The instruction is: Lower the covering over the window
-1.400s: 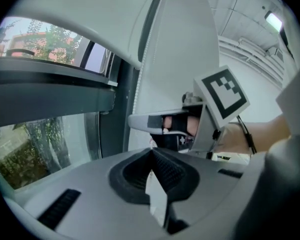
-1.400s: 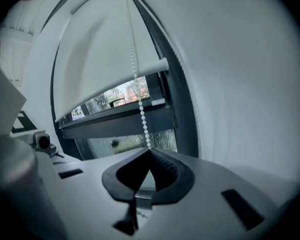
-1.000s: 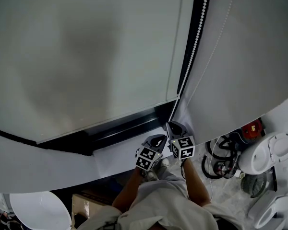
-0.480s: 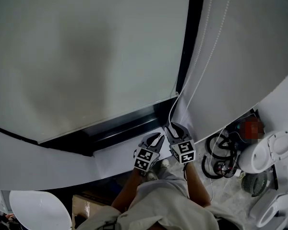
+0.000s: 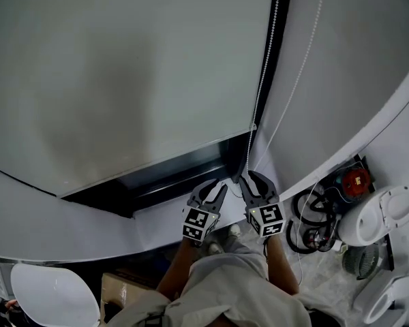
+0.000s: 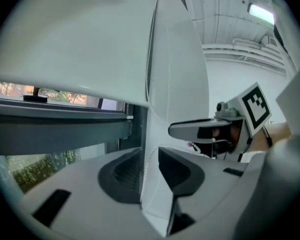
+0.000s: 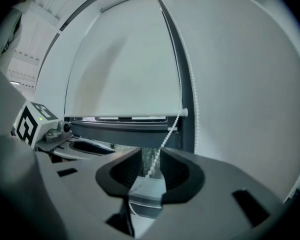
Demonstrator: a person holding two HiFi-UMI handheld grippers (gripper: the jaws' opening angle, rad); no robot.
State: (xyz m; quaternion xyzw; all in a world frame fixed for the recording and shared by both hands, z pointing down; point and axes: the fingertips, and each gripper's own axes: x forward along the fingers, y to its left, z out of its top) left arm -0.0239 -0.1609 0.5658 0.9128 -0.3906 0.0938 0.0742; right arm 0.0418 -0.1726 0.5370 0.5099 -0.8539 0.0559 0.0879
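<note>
Beads on a thin string are the thing to pull here. The bead chain (image 5: 262, 73) hangs down the right side of the window, close to the dark window frame (image 5: 170, 176). The blind (image 5: 123, 80) it works is most of the way down (only a strip of glass at the bottom is bare, with green trees behind it).

The right gripper (image 5: 253, 180) has its jaws apart. They have just been closing a little, and the chain runs right through the gap, but the pads do not press on it. The left gripper (image 5: 208, 189) sits just beside it. Its jaws have just been opening and stand apart too. Nothing is pinched in them, and mostly white wall shows in the gap.

I think the chain will feel very light and floppy, so it will swing if bumped. The beads are small, round and smooth, so a soft pinch could slip. A firm pinch across the beads should catch, since the bumps stop the pads from sliding. It looks like thin plastic, so a hard yank might snap it.

A good place to grab is up high on one strand, then pull straight down. A second strand (image 5: 293, 73) hangs further right, and I cannot tell which one lowers the blind.
</note>
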